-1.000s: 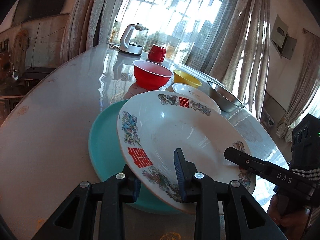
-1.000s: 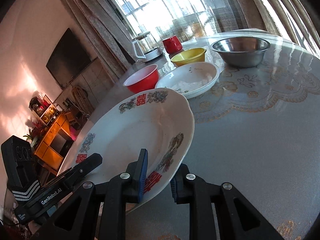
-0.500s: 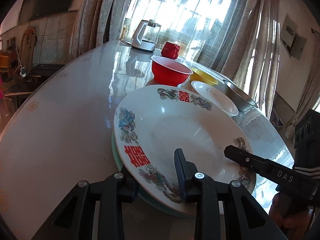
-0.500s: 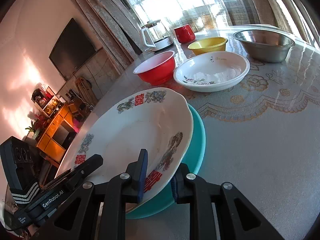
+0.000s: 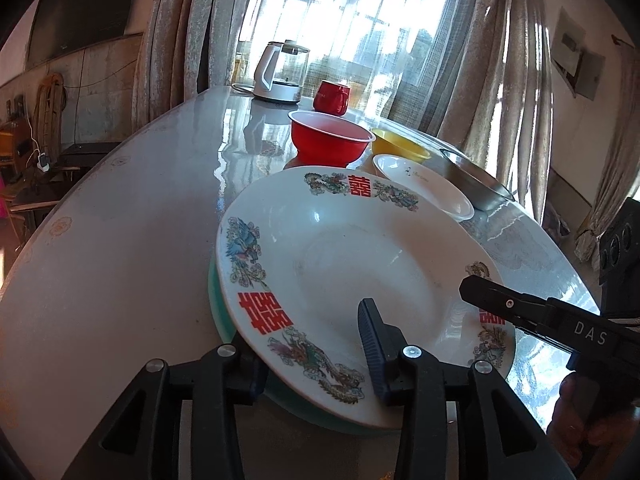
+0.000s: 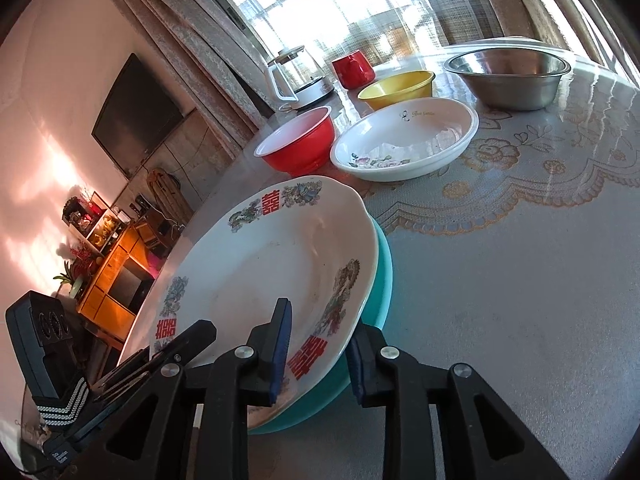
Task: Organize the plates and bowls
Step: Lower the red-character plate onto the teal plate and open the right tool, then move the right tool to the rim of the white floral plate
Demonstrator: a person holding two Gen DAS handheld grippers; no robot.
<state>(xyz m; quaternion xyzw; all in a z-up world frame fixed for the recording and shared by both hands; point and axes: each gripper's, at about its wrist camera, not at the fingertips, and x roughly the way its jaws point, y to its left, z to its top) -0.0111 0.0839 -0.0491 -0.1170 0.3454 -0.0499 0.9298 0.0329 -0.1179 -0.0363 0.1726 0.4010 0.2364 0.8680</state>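
Note:
A white plate with red characters and dragons (image 5: 352,264) lies on a teal plate (image 5: 218,312) on the round table (image 5: 120,240). My left gripper (image 5: 312,344) straddles its near rim, one finger under and the blue pad above. Its jaws are opening and the pads stand clear of the rim. In the right wrist view my right gripper (image 6: 320,328) straddles the opposite rim of the same plate (image 6: 272,264) above the teal plate (image 6: 382,276). Its jaws are also opening, with a gap at each pad.
Beyond the stack stand a red bowl (image 5: 330,140), a yellow bowl (image 5: 400,146), a white floral dish (image 6: 408,140) and a steel bowl (image 6: 508,76). A kettle (image 5: 282,72) and a red mug (image 5: 331,97) sit at the far edge by the window.
The decorated plate has come down squarely onto the teal plate. Both grippers' jaws have widened around its rim and let go of it.

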